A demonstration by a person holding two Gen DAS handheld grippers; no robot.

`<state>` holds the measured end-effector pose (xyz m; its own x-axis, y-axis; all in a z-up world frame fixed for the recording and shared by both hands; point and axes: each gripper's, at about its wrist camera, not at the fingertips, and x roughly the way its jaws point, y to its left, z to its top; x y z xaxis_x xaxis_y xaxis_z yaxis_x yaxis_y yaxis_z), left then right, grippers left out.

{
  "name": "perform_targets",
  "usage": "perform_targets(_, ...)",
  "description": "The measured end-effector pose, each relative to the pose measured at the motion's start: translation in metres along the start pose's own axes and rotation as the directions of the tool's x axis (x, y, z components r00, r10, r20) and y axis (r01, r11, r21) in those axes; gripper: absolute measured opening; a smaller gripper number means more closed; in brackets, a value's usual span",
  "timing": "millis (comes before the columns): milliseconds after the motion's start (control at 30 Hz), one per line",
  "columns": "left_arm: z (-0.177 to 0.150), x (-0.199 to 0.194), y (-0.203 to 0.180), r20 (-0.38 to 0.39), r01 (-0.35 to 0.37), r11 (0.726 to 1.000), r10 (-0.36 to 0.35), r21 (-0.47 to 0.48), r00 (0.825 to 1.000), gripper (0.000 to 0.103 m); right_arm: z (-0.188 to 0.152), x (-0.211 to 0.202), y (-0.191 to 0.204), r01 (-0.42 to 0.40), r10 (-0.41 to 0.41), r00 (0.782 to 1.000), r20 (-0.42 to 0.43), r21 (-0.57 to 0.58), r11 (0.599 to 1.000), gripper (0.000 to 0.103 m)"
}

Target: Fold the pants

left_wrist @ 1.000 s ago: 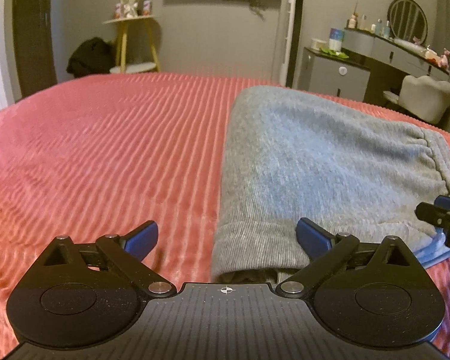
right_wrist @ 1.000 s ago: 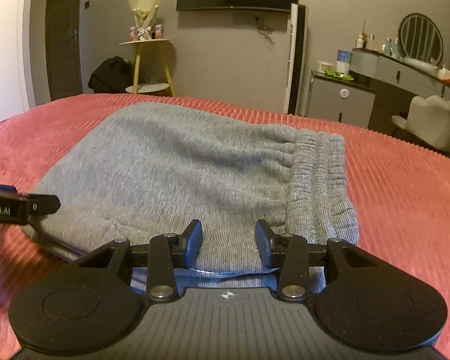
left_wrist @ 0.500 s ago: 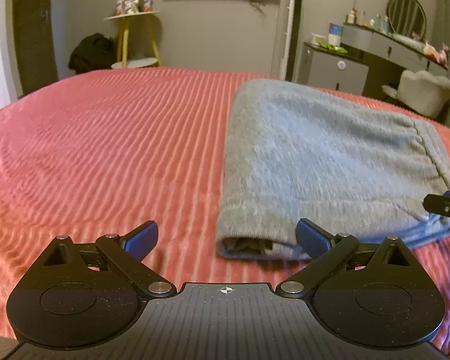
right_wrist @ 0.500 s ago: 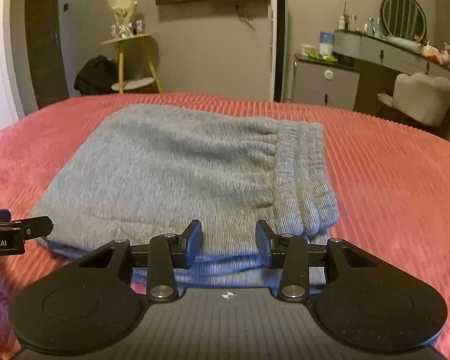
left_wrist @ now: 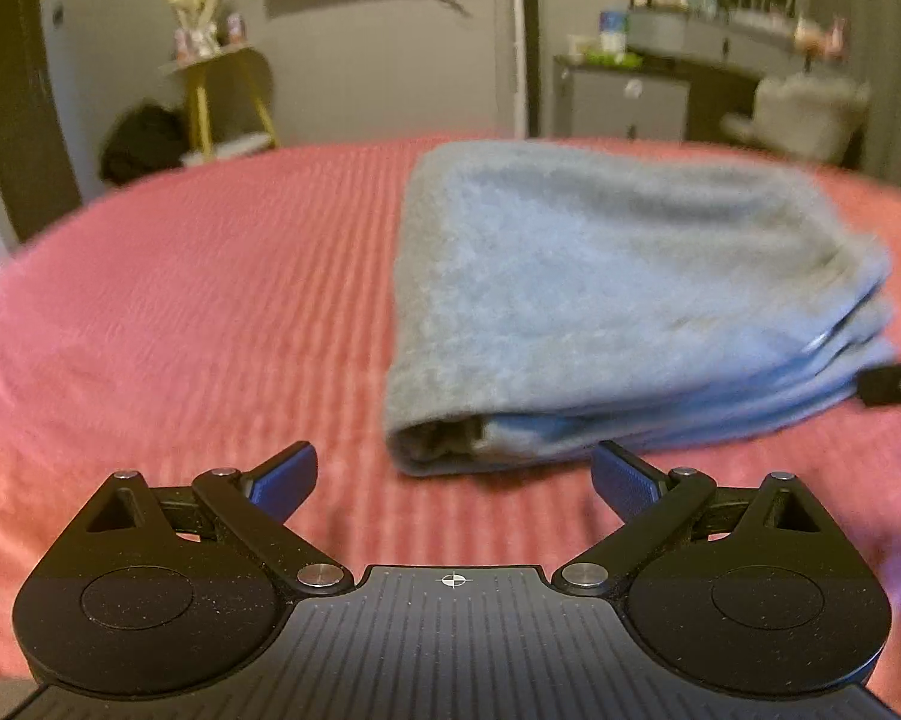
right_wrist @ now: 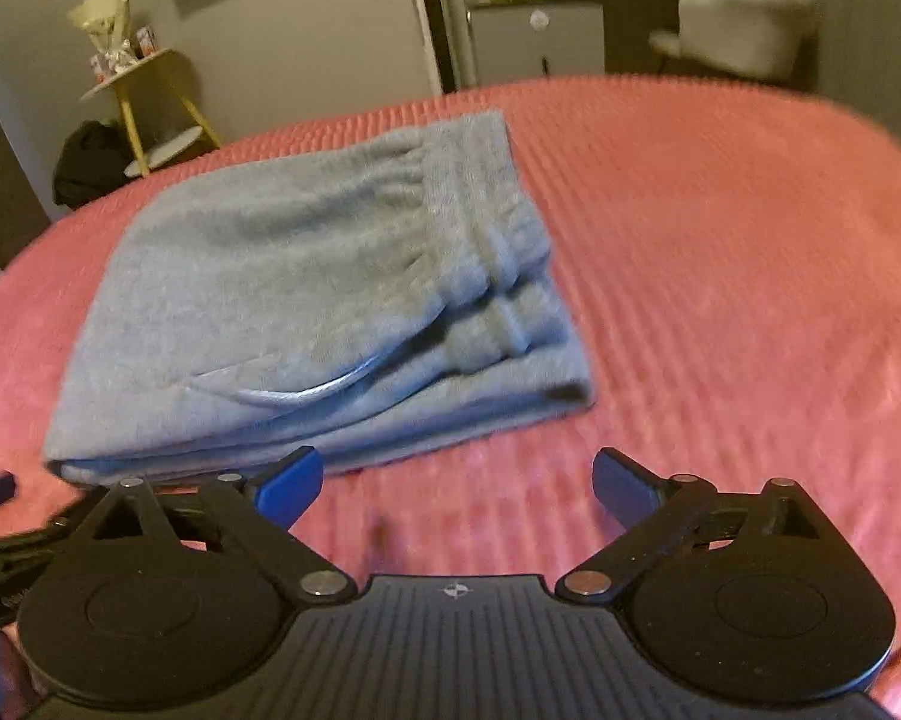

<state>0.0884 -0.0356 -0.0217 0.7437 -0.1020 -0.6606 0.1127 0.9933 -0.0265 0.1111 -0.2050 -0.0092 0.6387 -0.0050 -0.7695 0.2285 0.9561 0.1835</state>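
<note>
Left wrist view: pants (left_wrist: 618, 300) lying as a compact grey-blue bundle on the pink ribbed bed (left_wrist: 180, 312), right of the bed's middle, layered open edges facing the camera. Left gripper (left_wrist: 454, 477) spread wide, holding nothing, just short of the bundle's near-left corner and not touching it. Right wrist view: same bundle (right_wrist: 306, 300) toward the left half of the bed (right_wrist: 720, 240), gathered waistband (right_wrist: 486, 222) along its right side, several stacked layers visible at the near edge. Right gripper (right_wrist: 457, 483) likewise wide open and empty, hovering over bare cover just off the near-right corner of the pants; a dark tip of it showing at the right margin of the left view. Judging by the stacked layers, folding looks essentially done and the step in hand reads as release and pull-away. Blur softens both pictures, so possibly one loose inner layer bulging at the near edge, hard to confirm. Next move likely calls only for clearing both grippers off without snagging cloth, or, if tidiness matters, a light press or tuck along the near edge to square the layers.
</note>
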Motion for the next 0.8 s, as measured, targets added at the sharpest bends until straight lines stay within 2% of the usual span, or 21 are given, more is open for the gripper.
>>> perform_targets(67,0.003,-0.008,0.015,0.033,0.087,0.991,-0.084,-0.105,0.996,0.101,-0.001,-0.002,-0.009,-0.129,0.13,0.991,-0.005,0.076,0.989,0.097)
perform_targets(100,0.005,-0.008,0.023,0.04,0.123,0.98,-0.118,-0.159,0.992,0.101,0.0,-0.002,-0.016,-0.208,0.209,0.978,0.003,0.135,0.969,0.097)
perform_targets(133,0.006,-0.007,0.032,0.042,0.153,0.964,-0.148,-0.217,0.988,0.101,0.001,0.0,-0.025,-0.28,0.284,0.959,0.014,0.214,0.936,0.097)
perform_targets(200,0.006,-0.001,0.05,0.041,0.221,0.915,-0.221,-0.336,0.974,0.101,0.004,0.01,-0.039,-0.357,0.368,0.929,0.037,0.353,0.865,0.097)
perform_targets(233,0.006,0.003,0.058,0.04,0.263,0.88,-0.27,-0.395,0.962,0.101,0.005,0.016,-0.045,-0.388,0.403,0.914,0.049,0.402,0.829,0.097)
perform_targets(300,0.005,0.015,0.073,0.058,0.351,0.788,-0.375,-0.505,0.925,0.101,0.008,0.027,-0.054,-0.426,0.447,0.891,0.074,0.472,0.772,0.097)
perform_targets(367,0.002,0.029,0.084,0.098,0.428,0.675,-0.468,-0.601,0.878,0.101,0.012,0.037,-0.06,-0.434,0.457,0.885,0.092,0.523,0.733,0.097)
perform_targets(433,-0.001,0.043,0.091,0.122,0.471,0.588,-0.534,-0.658,0.837,0.1,0.014,0.047,-0.065,-0.42,0.449,0.889,0.093,0.558,0.716,0.097)
perform_targets(467,-0.002,0.05,0.092,0.123,0.476,0.562,-0.551,-0.677,0.826,0.099,0.015,0.05,-0.068,-0.418,0.443,0.891,0.101,0.564,0.712,0.097)
perform_targets(500,-0.003,0.054,0.093,0.121,0.467,0.559,-0.545,-0.685,0.83,0.099,0.016,0.051,-0.071,-0.414,0.433,0.895,0.112,0.57,0.709,0.097)
perform_targets(600,-0.002,0.06,0.098,0.122,0.426,0.569,-0.494,-0.703,0.861,0.098,0.017,0.054,-0.087,-0.428,0.408,0.894,0.182,0.612,0.665,0.097)
perform_targets(667,-0.004,0.064,0.104,0.139,0.419,0.53,-0.489,-0.737,0.861,0.097,0.013,0.053,-0.1,-0.419,0.368,0.902,0.224,0.657,0.627,0.097)
perform_targets(700,-0.006,0.065,0.105,0.142,0.417,0.52,-0.487,-0.745,0.862,0.097,0.01,0.053,-0.107,-0.413,0.345,0.907,0.244,0.682,0.604,0.097)
perform_targets(767,-0.005,0.066,0.103,0.14,0.414,0.541,-0.476,-0.732,0.868,0.096,0.006,0.059,-0.116,-0.445,0.382,0.885,0.266,0.72,0.532,0.097)
perform_targets(800,-0.004,0.066,0.1,0.134,0.416,0.558,-0.476,-0.718,0.869,0.096,0.006,0.062,-0.116,-0.458,0.413,0.874,0.257,0.721,0.52,0.097)
